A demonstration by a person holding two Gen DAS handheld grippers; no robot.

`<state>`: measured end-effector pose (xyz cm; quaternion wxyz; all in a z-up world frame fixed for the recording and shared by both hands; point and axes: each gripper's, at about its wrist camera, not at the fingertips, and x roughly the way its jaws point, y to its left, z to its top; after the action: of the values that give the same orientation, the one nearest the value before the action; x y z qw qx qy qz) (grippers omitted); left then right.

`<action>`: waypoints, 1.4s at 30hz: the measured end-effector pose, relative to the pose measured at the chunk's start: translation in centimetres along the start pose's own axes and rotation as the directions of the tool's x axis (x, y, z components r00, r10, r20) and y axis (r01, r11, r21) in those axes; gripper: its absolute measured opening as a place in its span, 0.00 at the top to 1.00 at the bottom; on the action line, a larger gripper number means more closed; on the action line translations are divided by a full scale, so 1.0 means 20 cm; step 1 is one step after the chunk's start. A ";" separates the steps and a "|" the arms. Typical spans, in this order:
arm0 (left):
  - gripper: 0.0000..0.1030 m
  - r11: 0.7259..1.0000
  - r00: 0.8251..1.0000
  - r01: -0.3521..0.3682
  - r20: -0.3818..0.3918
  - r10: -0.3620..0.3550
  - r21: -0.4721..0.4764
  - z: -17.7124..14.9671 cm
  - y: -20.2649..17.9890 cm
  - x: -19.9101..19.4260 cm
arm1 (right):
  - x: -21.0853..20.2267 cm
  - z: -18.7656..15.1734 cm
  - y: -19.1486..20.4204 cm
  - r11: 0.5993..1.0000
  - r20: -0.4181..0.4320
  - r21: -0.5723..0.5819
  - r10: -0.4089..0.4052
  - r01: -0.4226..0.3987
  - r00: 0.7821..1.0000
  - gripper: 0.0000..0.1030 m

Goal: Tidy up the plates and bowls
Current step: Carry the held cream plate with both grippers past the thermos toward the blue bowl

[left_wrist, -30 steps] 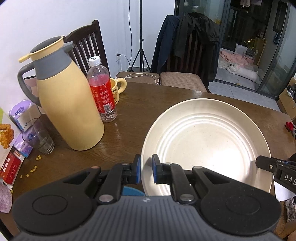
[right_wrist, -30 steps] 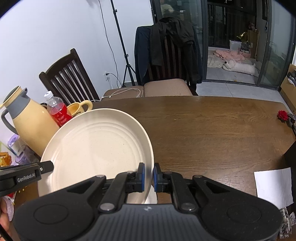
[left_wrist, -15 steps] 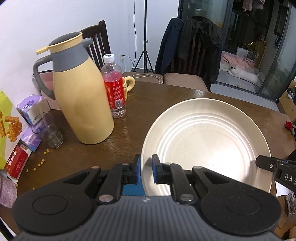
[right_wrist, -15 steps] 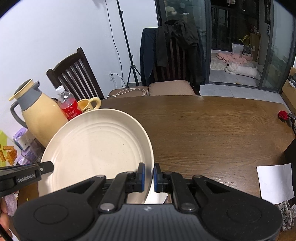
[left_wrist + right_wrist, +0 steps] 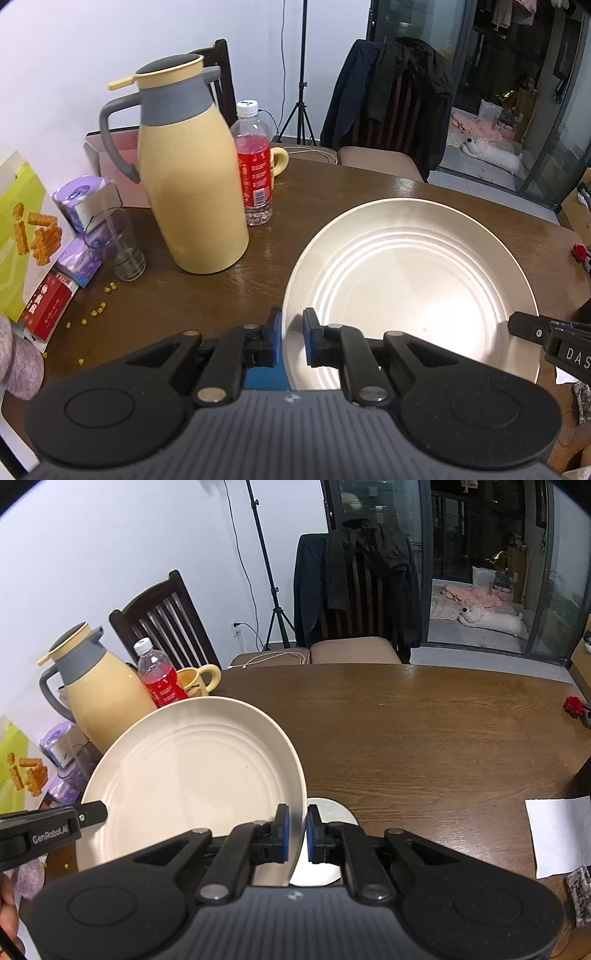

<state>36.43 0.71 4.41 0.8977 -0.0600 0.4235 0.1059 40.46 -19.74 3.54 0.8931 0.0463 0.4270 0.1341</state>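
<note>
Above the table (image 5: 424,720), left gripper (image 5: 291,341) and right gripper (image 5: 295,832) each clamp opposite rims of one cream plate (image 5: 406,291); right view alone shows a white dish (image 5: 332,814) beneath.

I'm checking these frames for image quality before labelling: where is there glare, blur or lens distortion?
Left wrist view: bright glare across the centre of the plate, and motion blur softens the yellow jug and the red-label bottle. Right wrist view: the plate is evenly lit and sharper, the table shows only a mild sheen. Both views bow straight lines outward, with dark corners.
</note>
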 end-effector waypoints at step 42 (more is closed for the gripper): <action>0.88 0.995 0.999 -0.034 -0.014 0.033 -0.094 -0.29 0.42 -0.15 | -0.03 -0.27 0.36 0.995 -0.048 -0.071 0.061 -0.064 0.997 0.92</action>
<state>28.21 7.22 2.86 0.8892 -0.0958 0.4247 0.1406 34.49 -13.26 2.07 0.8796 0.0243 0.4404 0.1783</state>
